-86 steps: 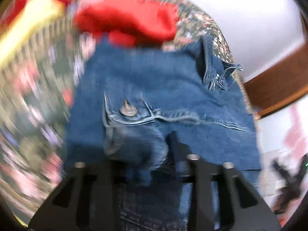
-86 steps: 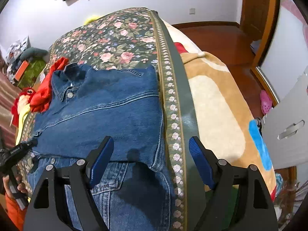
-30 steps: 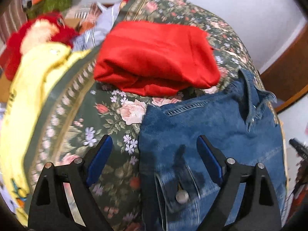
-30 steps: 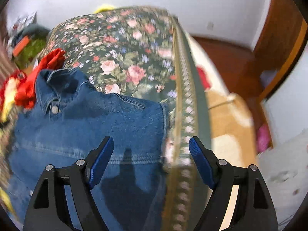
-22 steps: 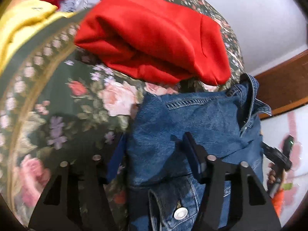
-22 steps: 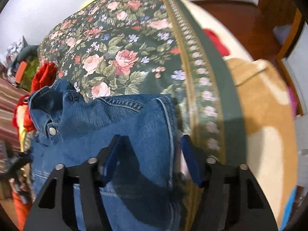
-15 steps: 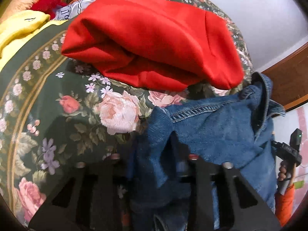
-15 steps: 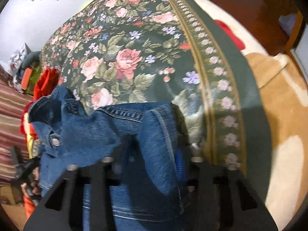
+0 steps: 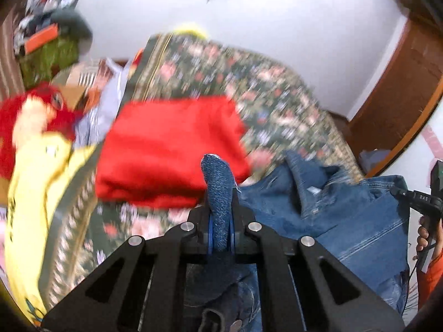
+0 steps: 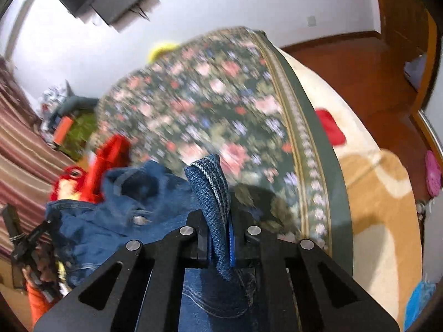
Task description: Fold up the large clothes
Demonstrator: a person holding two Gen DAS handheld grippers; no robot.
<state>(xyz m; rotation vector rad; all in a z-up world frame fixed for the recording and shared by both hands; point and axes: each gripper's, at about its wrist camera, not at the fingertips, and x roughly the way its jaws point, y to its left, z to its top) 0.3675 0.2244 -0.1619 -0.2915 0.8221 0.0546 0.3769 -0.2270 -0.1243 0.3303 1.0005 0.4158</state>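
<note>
Bedspread (image 9: 249,88) blurred; jacket (image 9: 346,215) partly hidden.

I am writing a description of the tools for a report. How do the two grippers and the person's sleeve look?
Both the left gripper and the right gripper are matte black frames with triangular cut-outs, round silver screws and blue pads on the fingers. From the right wrist view, the left one carries a black handle. From the left wrist view, the right one bears small white letters. The sleeve is orange.

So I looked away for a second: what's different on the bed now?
Both tools closed on the denim jacket: the left tool and right tool each pinch a top corner and have lifted it off the bedspread. The folded red garment stayed put.
</note>
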